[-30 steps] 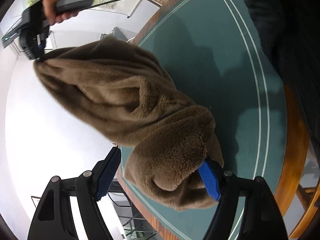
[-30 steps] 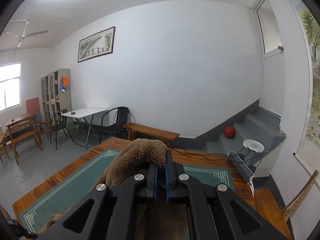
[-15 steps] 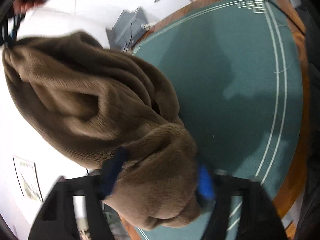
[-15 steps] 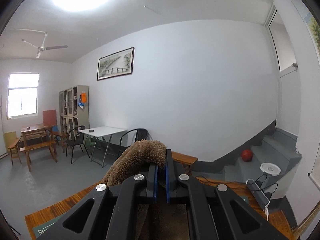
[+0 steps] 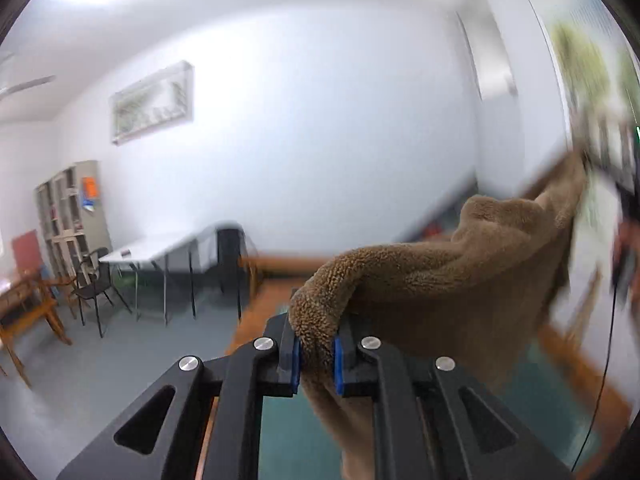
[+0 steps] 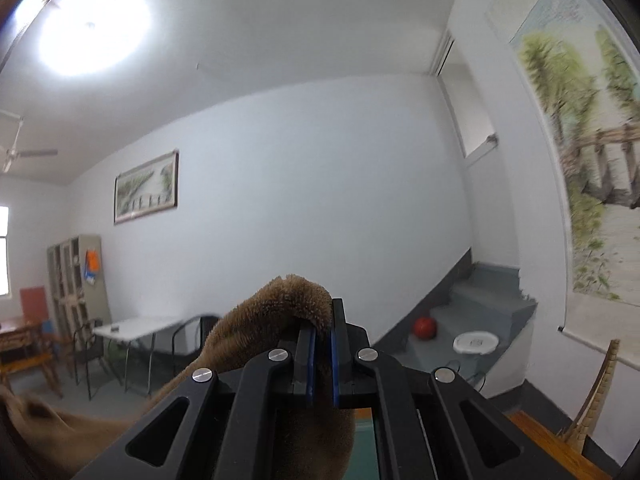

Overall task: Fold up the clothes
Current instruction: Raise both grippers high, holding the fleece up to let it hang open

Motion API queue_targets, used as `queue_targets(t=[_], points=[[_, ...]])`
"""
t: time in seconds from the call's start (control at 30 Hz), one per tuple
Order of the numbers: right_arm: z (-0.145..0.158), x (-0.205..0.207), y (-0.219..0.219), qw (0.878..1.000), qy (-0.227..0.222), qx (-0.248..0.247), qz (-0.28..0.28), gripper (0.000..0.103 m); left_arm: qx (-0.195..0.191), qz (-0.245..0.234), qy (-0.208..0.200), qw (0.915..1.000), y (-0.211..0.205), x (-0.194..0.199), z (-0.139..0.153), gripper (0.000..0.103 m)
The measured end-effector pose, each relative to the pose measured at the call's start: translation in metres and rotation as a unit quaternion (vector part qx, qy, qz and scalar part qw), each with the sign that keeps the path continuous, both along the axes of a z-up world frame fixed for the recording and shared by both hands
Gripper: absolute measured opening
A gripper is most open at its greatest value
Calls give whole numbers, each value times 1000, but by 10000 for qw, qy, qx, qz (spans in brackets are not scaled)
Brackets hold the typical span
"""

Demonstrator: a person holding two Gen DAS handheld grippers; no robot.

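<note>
The jaws of the left gripper (image 5: 315, 354) are clamped on a bunched edge of the brown fleece garment (image 5: 440, 280), with the pile squeezed between the two blue pads (image 5: 296, 362); they have just been closing, and the cloth is between them. From that pinch the garment runs up and to the right in a thick sagging band, and a length of it hangs straight down below the jaws, over the green mat (image 5: 288, 432) of the tabletop (image 5: 584, 376). The far end of the band rises to the right edge of the left wrist view, which is blurred there; a hand (image 5: 624, 248) shows at that edge.

The jaws of the right gripper (image 6: 322, 354) are clenched on another edge of the same garment (image 6: 280, 304), a rounded fold standing up over the blue pads (image 6: 310, 360). The cloth trails off to the lower left and also hangs beneath the jaws. The garment is held in the air between the two grippers, above the tabletop.

Beyond it is a room with white walls, a framed picture (image 6: 146, 186), a white folding table (image 6: 136, 326) with dark chairs, a cabinet (image 6: 78, 276), grey steps (image 6: 488, 304) with a red ball (image 6: 425, 327), and a landscape scroll (image 6: 588, 152) on the right wall.
</note>
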State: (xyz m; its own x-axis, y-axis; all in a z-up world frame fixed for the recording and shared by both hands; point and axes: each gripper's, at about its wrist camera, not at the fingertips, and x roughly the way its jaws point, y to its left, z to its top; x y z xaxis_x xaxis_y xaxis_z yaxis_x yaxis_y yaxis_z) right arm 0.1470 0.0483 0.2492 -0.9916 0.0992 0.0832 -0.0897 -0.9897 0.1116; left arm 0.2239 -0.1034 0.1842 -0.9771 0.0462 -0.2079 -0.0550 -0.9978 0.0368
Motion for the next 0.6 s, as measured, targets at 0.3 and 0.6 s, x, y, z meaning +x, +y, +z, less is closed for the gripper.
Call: queue_targets(t=[0.3,0.6], points=[[65,99,-16,9742,2053,534,-772,6,1056,45,2017,9737,-49,109,119,17],[52,114,-17,9785,1813,723,-674,6,1344,6,1990,9707,-54,90,101,17]])
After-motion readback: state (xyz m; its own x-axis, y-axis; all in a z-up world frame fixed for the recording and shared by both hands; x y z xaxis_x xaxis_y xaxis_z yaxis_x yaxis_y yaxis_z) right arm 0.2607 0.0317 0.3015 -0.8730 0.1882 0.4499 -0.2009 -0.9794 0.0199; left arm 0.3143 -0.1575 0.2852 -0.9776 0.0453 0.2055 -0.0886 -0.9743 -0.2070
